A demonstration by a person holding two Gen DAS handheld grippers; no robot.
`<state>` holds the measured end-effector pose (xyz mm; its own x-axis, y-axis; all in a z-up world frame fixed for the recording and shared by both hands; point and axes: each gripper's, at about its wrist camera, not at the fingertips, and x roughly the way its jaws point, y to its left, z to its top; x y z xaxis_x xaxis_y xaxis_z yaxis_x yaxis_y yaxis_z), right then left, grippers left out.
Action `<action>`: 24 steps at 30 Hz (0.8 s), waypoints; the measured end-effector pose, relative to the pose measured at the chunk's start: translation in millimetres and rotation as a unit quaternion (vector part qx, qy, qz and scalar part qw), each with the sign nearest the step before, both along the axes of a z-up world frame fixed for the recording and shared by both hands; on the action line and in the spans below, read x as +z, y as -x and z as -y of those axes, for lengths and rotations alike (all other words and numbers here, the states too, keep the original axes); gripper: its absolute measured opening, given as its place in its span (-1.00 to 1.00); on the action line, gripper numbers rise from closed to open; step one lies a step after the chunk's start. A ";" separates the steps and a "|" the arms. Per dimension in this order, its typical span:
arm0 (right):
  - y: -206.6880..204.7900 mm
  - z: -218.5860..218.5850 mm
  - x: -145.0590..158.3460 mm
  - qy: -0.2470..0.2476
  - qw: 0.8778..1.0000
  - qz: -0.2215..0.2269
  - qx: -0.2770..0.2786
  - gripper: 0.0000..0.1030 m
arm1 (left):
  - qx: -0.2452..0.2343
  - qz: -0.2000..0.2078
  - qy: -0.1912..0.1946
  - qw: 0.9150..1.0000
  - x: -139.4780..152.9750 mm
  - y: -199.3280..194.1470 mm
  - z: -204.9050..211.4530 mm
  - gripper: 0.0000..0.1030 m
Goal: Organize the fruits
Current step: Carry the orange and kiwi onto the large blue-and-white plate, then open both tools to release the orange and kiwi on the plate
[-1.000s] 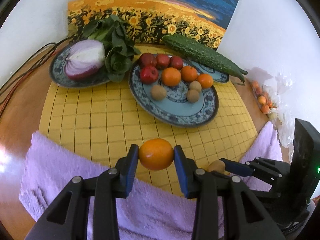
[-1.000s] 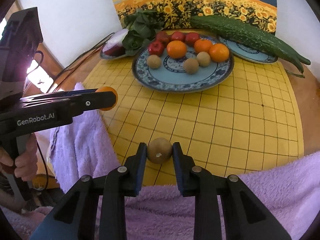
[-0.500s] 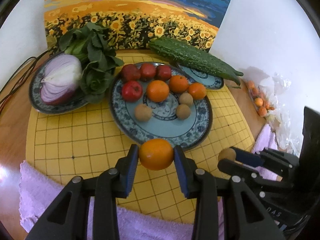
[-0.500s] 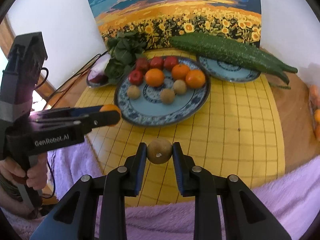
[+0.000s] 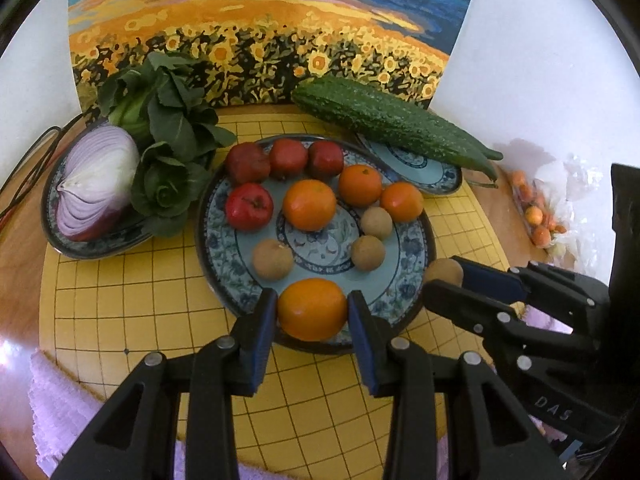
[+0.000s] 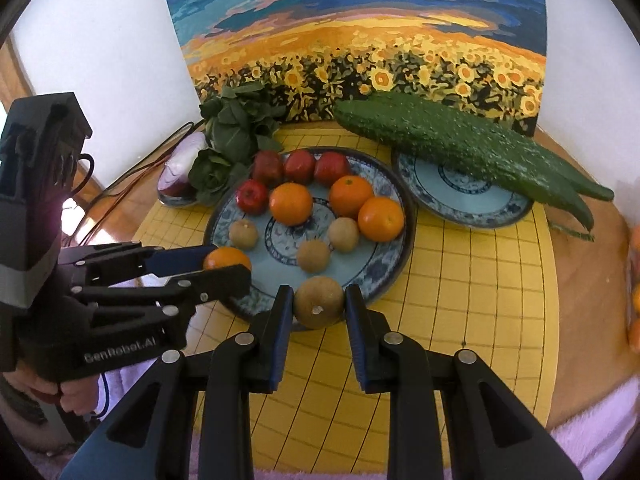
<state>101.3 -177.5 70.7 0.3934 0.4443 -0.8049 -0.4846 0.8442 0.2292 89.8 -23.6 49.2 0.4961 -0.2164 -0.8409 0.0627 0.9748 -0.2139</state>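
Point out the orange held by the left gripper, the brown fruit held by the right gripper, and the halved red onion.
orange (image 5: 312, 309), left wrist view, middle of its skin
brown fruit (image 6: 319, 306), right wrist view, front face
halved red onion (image 5: 96, 184), left wrist view, cut face

The plastic bag (image 5: 560, 200) of small orange fruits is blurred and cut off at the edge.

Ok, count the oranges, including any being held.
4. Three lie on the big plate: one orange mid-plate, one behind it, one at the right. The fourth orange is clamped in the left gripper over the near rim.
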 end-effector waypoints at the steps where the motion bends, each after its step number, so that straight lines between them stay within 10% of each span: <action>1: -1.2 -1.1 -0.5 0.001 1.000 0.002 0.003 -0.47 | 0.001 0.000 -0.001 1.000 -0.4 -1.0 0.5 -0.27; 24: -22.1 -2.4 -15.0 0.009 1.000 0.001 0.017 -0.47 | 0.007 0.005 -0.006 1.000 -8.4 -10.6 6.4 -0.27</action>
